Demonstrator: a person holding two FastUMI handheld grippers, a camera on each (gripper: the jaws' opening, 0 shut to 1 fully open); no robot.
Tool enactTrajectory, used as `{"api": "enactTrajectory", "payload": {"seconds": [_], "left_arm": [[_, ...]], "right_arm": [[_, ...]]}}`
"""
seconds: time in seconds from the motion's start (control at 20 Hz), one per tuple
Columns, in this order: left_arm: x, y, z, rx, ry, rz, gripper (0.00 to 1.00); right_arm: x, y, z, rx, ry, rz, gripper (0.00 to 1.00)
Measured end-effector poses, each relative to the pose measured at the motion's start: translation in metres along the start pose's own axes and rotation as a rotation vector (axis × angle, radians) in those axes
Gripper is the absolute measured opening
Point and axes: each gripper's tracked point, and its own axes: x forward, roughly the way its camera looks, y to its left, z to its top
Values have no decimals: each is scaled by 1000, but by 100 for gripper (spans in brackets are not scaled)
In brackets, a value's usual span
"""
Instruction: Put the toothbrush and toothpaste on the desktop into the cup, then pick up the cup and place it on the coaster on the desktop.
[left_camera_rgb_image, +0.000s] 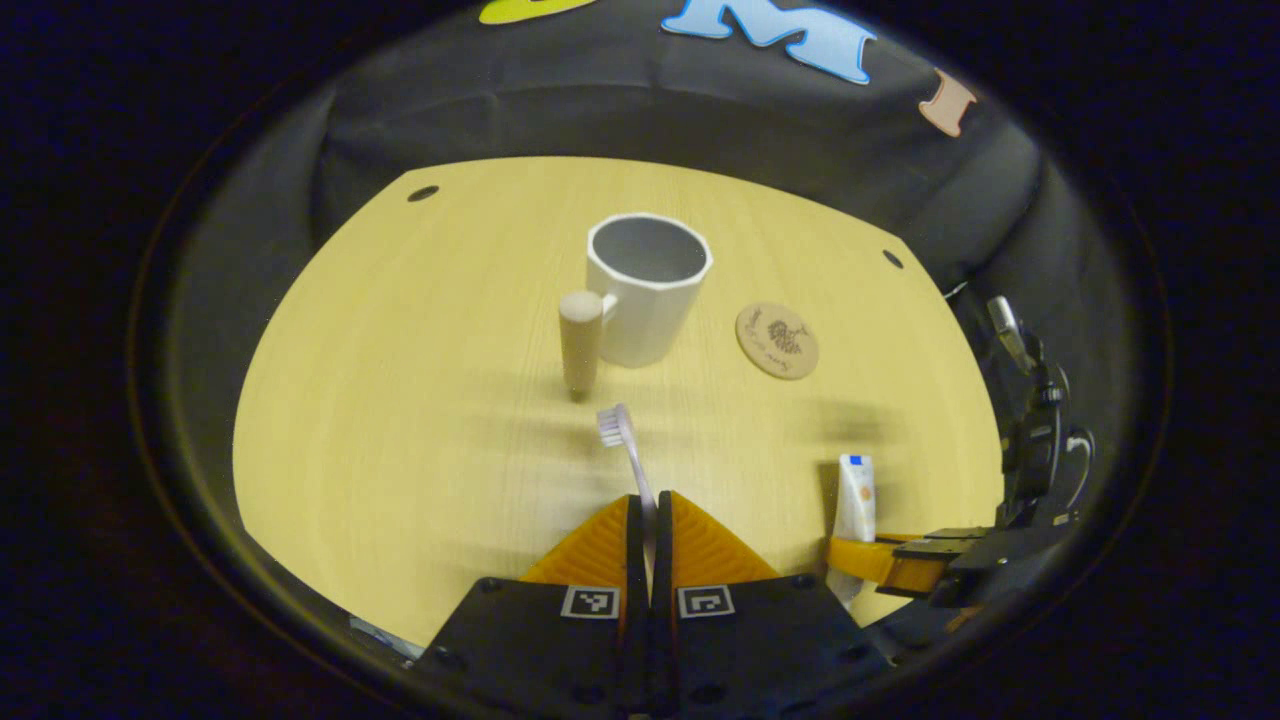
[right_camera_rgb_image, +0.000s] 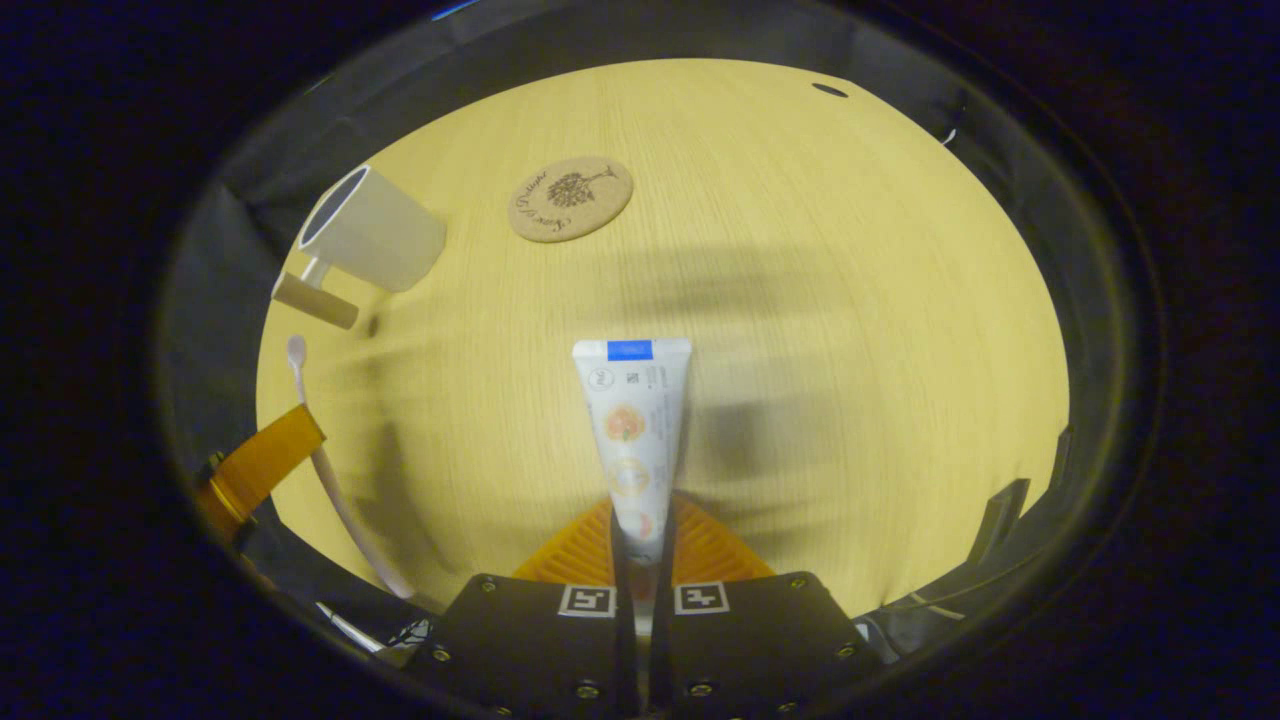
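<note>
Left tongs (left_camera_rgb_image: 650, 520) grip the toothbrush (left_camera_rgb_image: 625, 455); right tongs (right_camera_rgb_image: 640, 530) grip the toothpaste (right_camera_rgb_image: 632, 430). Both are held short of the cup (left_camera_rgb_image: 648, 290), beside the coaster (left_camera_rgb_image: 777, 340). Next, likely: lower each into the cup.

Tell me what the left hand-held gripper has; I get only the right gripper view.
Observer: The left hand-held gripper is shut on the toothbrush, bristle end pointing toward the cup.
Operator: Check inside the cup.
Observer: It looks empty, and it stands upright.
Operator: Report its handle.
Observer: The handle faces the left hand-held gripper, on the cup's near side.
</note>
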Motion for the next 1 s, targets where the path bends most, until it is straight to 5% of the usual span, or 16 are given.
{"api": "enactTrajectory", "payload": {"seconds": [0.45,1.0], "left_arm": [[-63,-14,124,-1,-241,-51,7],[-6,-7,240,106,-407,-9,7]], "right_arm": [[-8,7,5,15,-27,28,7],[-10,11,-3,0,-41,51,7]]}}
